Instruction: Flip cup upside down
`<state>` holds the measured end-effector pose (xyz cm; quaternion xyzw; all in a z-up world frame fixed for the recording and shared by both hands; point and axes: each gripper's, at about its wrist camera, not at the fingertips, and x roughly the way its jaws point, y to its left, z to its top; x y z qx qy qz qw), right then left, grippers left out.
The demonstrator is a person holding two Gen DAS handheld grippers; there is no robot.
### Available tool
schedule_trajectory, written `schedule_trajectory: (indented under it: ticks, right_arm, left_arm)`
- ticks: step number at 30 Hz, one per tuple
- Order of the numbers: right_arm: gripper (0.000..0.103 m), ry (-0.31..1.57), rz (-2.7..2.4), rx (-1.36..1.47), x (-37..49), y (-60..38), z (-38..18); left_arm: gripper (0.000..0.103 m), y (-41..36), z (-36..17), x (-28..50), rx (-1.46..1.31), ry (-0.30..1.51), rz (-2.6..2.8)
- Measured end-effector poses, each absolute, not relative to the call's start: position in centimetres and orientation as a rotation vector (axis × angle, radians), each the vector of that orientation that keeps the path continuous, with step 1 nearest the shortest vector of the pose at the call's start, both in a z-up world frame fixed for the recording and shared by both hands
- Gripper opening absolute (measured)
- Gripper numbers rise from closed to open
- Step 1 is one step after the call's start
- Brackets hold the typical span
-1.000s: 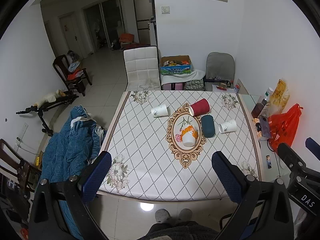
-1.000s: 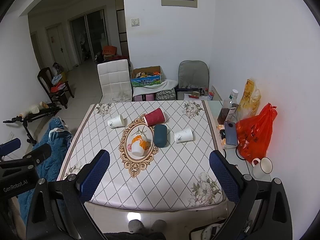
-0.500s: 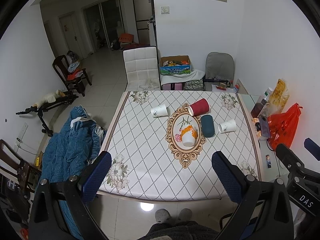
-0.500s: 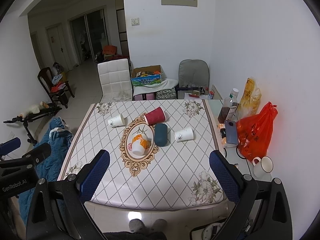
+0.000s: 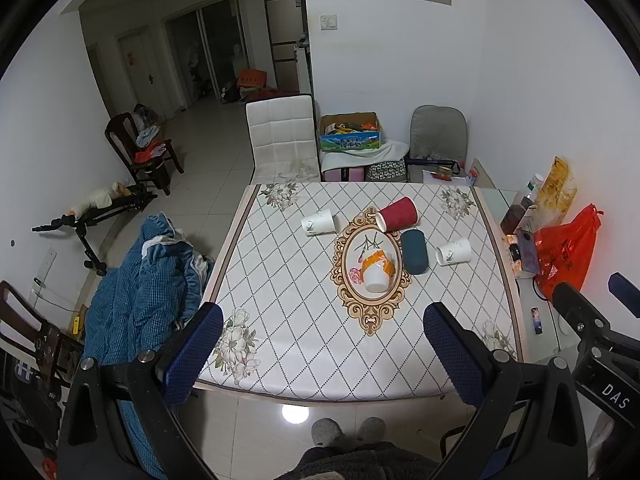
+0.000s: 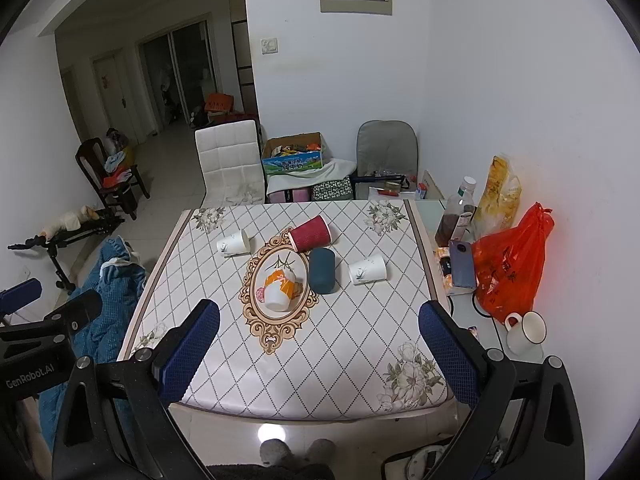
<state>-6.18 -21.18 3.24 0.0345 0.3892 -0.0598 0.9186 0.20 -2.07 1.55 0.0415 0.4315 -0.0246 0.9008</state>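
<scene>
- Cups lie on their sides on the counter, all placed around the oval medallion printed at its middle
- Orange-and-white cup lies inside the medallion, its white base toward the near edge of the counter
- Red ribbed cup lies at the far rim of the medallion, its mouth turned left and overlapping the gold border
- Dark teal cup lies just right of the medallion, lengthwise toward the camera, near the red ribbed cup
- One white paper cup lies left of the medallion's far end; another white paper cup lies right of the dark teal cup, apart from it
- Left gripper hangs above the counter's near edge with its jaws wide apart and nothing between them, well short of the medallion
- Right gripper hangs likewise, jaws spread wide and holding nothing
- Red plastic bag sits on the side ledge right of the medallion, beyond the counter's right edge, with a white mug just nearer than it
</scene>
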Motion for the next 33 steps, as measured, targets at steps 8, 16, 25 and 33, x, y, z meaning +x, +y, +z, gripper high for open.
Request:
schedule_trajectory:
  ticks: [8, 16, 25, 33]
  right_arm:
    - [0.102, 0.798, -0.121, 0.073, -6.2, -21.3, 3.2]
    - [0.102, 0.796, -0.120, 0.078, -6.4, -21.3, 3.2]
    - [0.102, 0.797, -0.117, 0.083, -6.6, -21.1, 3.3]
    - [0.102, 0.797, -0.115, 0.087, -7.4, -20.8, 3.2]
  left_arm:
    - [0.103, -1.9, 1.4, 0.1, 0.085, 0.892, -0.051]
    - [0.103, -2.2, 1.8, 0.1, 0.086, 0.886, -0.049]
    - [0.103, -2.1, 1.7, 0.0, 0.086, 0.885, -0.050]
    - [0.103, -2.5, 2.5, -0.1, 0.084, 0.891, -0.055]
